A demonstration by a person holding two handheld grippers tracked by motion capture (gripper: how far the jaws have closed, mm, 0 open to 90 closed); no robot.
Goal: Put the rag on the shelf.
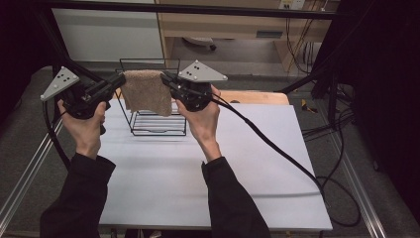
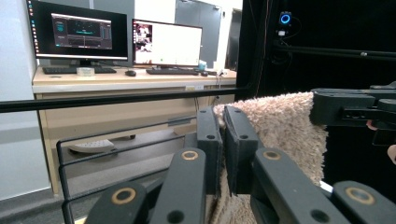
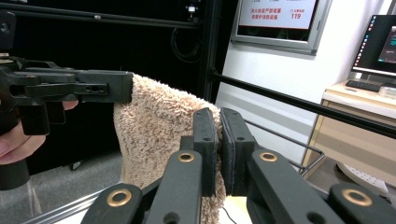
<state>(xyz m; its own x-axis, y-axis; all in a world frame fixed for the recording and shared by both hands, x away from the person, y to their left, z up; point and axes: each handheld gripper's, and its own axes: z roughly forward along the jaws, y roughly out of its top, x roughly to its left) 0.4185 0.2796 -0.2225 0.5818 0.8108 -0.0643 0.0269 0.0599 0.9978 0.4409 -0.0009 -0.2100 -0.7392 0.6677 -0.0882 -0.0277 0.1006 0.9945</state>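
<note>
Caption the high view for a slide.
Left gripper and right gripper hold a tan towel stretched above a wire rack.

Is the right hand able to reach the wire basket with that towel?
Probably yes. The right gripper and left gripper are shut on the towel, holding it stretched just above the wire basket, and nothing stands between them.
</note>
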